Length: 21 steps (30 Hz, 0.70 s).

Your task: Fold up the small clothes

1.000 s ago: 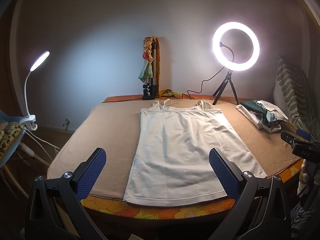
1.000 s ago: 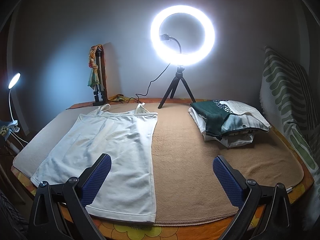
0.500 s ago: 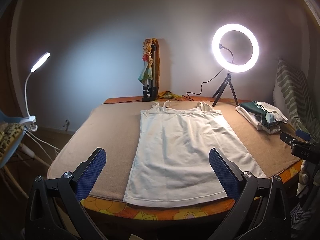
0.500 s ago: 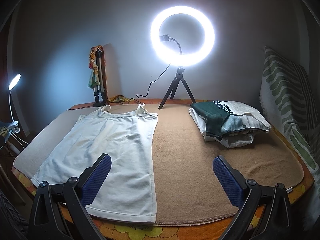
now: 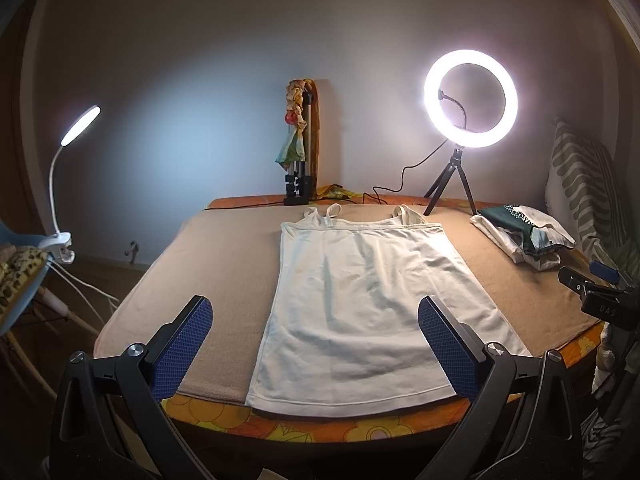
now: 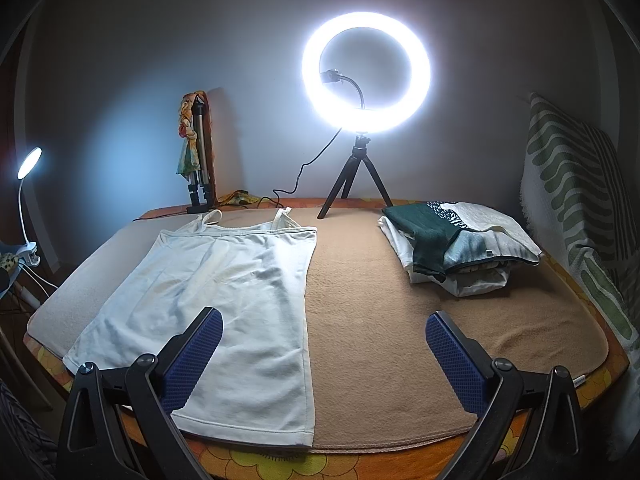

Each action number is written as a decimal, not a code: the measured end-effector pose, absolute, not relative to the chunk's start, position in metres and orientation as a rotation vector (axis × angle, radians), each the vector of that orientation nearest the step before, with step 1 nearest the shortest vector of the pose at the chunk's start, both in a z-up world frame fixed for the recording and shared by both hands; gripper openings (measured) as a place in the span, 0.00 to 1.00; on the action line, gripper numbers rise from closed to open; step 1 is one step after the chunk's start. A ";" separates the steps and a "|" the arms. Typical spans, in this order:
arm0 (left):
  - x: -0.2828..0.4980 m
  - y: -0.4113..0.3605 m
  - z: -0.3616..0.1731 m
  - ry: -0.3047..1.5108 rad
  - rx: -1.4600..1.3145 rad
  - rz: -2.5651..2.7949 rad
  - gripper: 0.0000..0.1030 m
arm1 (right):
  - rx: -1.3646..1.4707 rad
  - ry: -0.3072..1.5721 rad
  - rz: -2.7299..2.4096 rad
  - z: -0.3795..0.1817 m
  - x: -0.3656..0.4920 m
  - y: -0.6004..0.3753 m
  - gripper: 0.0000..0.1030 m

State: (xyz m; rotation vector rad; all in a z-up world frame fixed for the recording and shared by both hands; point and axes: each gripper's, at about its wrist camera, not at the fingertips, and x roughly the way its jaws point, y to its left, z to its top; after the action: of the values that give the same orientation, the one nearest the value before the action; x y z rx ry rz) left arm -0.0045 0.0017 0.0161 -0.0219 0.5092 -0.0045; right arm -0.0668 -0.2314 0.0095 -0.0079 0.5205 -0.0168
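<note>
- Clip-on desk lamp (image 5: pixel 80 125), far left: a white bendable neck with a flat oval head, lit, clamped beside the table.
- Left gripper (image 5: pixel 314 344): jaws spread wide and holding nothing, their blue pads (image 5: pixel 182 346) textured in a fine grid; it hangs over the near table edge, above the hem.
- White camisole (image 5: pixel 360 304): lies flat on the brown blanket (image 5: pixel 224 264), long axis running from the near edge to the far wall. The thin straps point away, towards the wall, and the stitched hem (image 5: pixel 344 402) reaches the near edge over the orange flowered cloth (image 5: pixel 224 416). Soft knit, gently rippled, widening towards the hem.
- Folded tripod (image 5: pixel 298 160), upright against the wall behind the straps, with a patterned scarf draped on it.
- Right gripper (image 6: pixel 324 354): jaws equally wide and empty, over the near edge; its left pad sits above the camisole's right hem corner, the right one over bare fleecy blanket.
- Ring light (image 6: pixel 366 72): a glowing circle on a small black tripod.
- Stack of folded clothes (image 6: pixel 460 248), dark green and cream, far right on the blanket, well apart from the camisole.
- Striped green-and-white cushion (image 6: pixel 576 200) leaning at the right.
</note>
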 end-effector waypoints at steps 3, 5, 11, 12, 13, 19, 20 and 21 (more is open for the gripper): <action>-0.005 0.002 0.016 0.509 -0.022 -0.004 0.99 | -0.008 0.520 -0.017 0.010 -0.067 -0.231 1.00; -0.004 0.001 0.016 0.509 -0.022 -0.005 0.99 | -0.008 0.520 -0.016 0.009 -0.067 -0.231 1.00; -0.004 0.001 0.016 0.507 -0.021 -0.005 0.99 | -0.008 0.519 -0.016 0.009 -0.067 -0.232 1.00; -0.005 0.001 0.016 0.507 -0.021 -0.005 0.99 | -0.007 0.519 -0.016 0.009 -0.067 -0.232 1.00; -0.005 0.001 0.016 0.507 -0.023 -0.005 0.99 | -0.008 0.519 -0.017 0.009 -0.067 -0.232 1.00; -0.004 0.002 0.015 0.507 -0.021 -0.006 0.99 | -0.007 0.519 -0.017 0.009 -0.067 -0.232 1.00; -0.004 0.002 0.016 0.506 -0.021 -0.005 0.99 | -0.007 0.519 -0.017 0.009 -0.067 -0.232 1.00; -0.004 0.002 0.016 0.506 -0.022 -0.007 0.99 | -0.006 0.519 -0.017 0.009 -0.067 -0.232 1.00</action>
State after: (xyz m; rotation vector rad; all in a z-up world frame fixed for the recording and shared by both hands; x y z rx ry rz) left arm -0.0039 0.0016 0.0156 -0.0218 0.5064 -0.0067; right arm -0.0667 -0.2322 0.0087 -0.0064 0.5192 -0.0169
